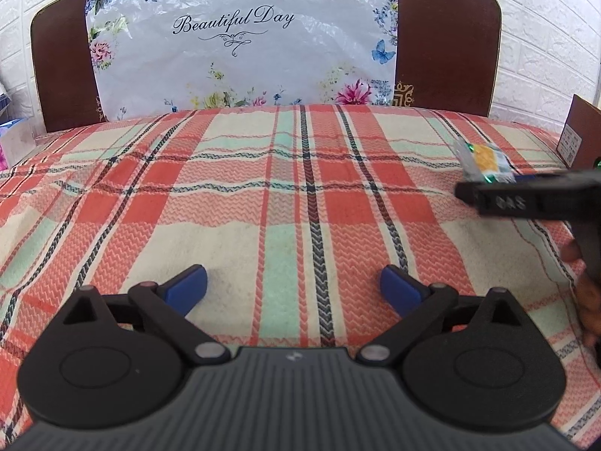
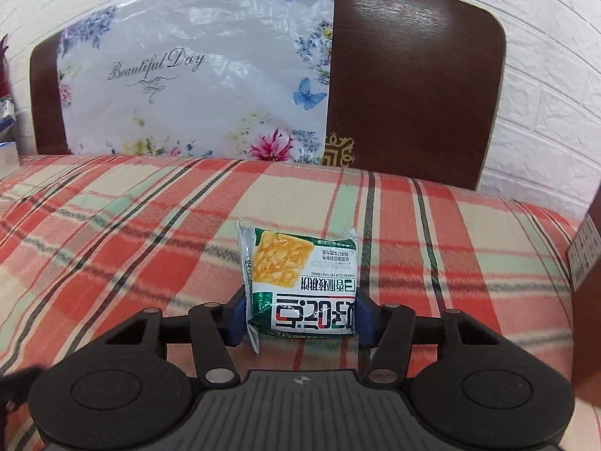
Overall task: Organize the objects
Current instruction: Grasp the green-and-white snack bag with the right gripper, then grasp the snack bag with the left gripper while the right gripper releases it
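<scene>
A: What is held by the right gripper?

B: A snack packet, white and green with a yellow biscuit picture, is clamped between the blue pads, which are pressed against its two sides. The packet is carried above the plaid blanket and its print is seen upside down from the right wrist view.

A: And how is the left gripper found?

B: Its blue fingers are spread wide apart, and nothing is held between them; only the plaid blanket is seen beneath.

A: Is the packet seen from the left side too?

B: Yes, it is seen at the right edge, at the tip of the right gripper, raised over the blanket.

A: What is seen behind?

B: A dark wooden headboard is partly covered by a floral plastic sheet marked "Beautiful Day", and a brown box is seen at the far right
</scene>
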The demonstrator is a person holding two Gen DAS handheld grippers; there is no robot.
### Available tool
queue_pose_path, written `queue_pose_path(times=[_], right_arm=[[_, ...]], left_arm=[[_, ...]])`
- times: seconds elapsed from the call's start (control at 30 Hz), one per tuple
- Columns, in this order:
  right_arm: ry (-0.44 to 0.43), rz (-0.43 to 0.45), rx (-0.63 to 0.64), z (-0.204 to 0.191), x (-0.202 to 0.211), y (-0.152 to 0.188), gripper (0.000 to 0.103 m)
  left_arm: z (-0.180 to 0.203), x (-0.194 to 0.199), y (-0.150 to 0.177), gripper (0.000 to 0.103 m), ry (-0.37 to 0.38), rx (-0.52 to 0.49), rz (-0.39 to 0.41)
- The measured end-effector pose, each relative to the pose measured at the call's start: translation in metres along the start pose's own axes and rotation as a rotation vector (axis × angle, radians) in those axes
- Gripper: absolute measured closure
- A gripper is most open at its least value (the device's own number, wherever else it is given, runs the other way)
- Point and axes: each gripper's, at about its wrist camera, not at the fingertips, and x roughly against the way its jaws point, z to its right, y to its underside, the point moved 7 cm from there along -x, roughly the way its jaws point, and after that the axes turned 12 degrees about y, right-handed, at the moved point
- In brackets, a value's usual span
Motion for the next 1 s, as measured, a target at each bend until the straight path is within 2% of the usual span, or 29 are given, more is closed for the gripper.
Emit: queue_pose_path(times=[0.47,0.5,0.6,0.67,0.73,0.8,0.9,0.93,1.0], right_arm=[[-0.068,-0.017,-0.008,0.028,0.125,0.086,0.049],[-0.059,-0.015,-0.02,0.03,0.133,0.091,0.047],[-0.054,-0.014,-0.054,0.038,0.141,0.096,0.022],[-0.063,-0.03,-0.076,0.043,0.14,0.097,0.02],[-0.082,-0.035,-0.085,0.047,0.142,0.1,0.02],[-0.094,-0.034,-0.095,0.049,0.143,0.102,0.019],[-0.102,-0.042,-0.075,0.046,0.142,0.102,0.015],[-0.106,-0.043,-0.064,0.044,0.142,0.102,0.015],[-0.115,-0.045,-0.042,0.041,0.141,0.102,0.015]], left_arm=[[0.002,0.001,0.0,0.003,-0.021,-0.019,-0.009],[0.002,0.001,0.0,0.003,-0.021,-0.018,-0.013],[0.003,0.007,-0.001,0.005,-0.034,0.017,-0.05],[0.013,0.019,-0.001,0.013,0.015,0.084,-0.073],[0.034,0.033,-0.001,0.023,0.142,0.145,-0.096],[0.059,0.041,0.0,0.028,0.269,0.199,-0.155],[0.094,0.04,0.009,0.03,0.415,0.272,-0.261],[0.103,0.036,0.011,0.03,0.439,0.282,-0.282],[0.117,0.029,0.01,0.03,0.436,0.268,-0.293]])
